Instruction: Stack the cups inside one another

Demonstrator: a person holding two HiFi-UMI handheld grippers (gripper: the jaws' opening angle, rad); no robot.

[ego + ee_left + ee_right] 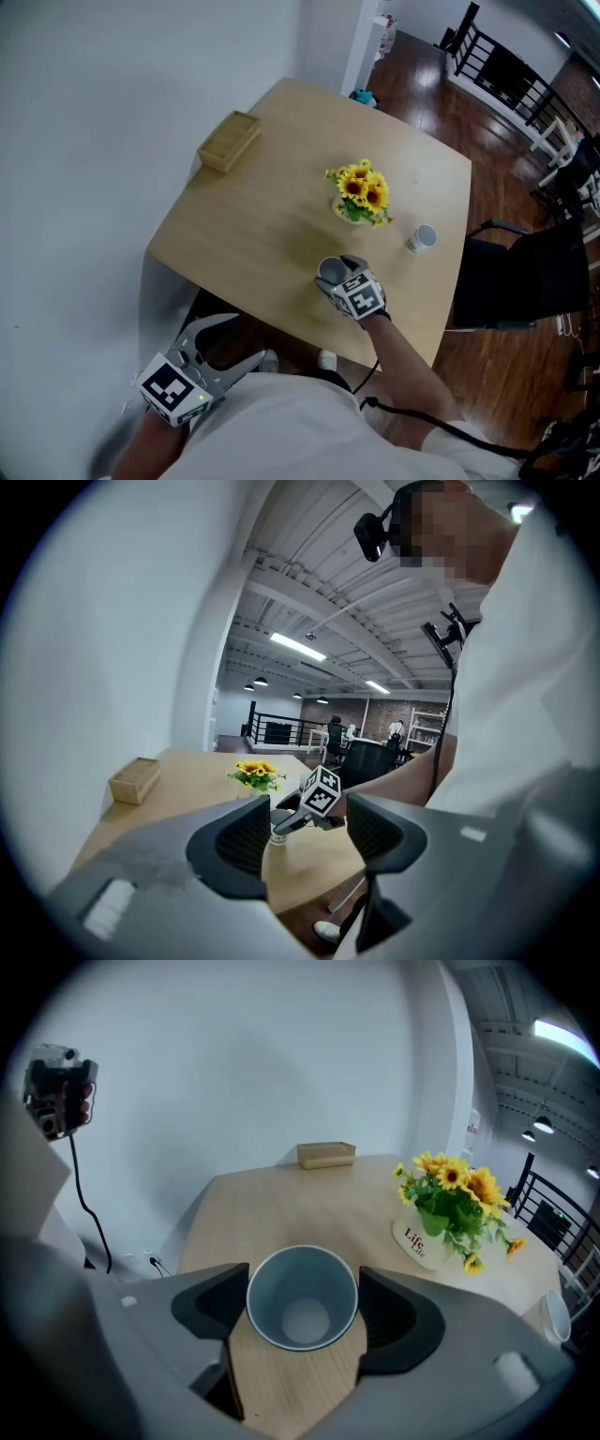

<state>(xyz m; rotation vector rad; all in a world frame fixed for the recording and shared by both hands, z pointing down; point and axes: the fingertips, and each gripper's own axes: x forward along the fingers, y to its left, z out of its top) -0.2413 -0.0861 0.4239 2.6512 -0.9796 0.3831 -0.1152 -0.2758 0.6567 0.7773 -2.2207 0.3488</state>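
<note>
The left tool [234, 342] hangs off the worktop [281, 225] edge, jaws apart with nothing between them. A wooden box [229, 141] sits at the far corner, its contents not discernible. The right tool [302, 1299] clamps an upright, empty cup [329, 271], grey inside, near the front edge. A sunflower pot [354, 211] stands behind it. The second cup [422, 237] stands apart at right, its interior hard to make out.

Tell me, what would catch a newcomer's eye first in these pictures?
The bright sunflowers at the middle of the wooden table stand out first. Nearer the person, the right gripper is closed on a cup, while a second cup stands alone near the table's right edge. The left gripper hangs open below the table's near edge.
</note>
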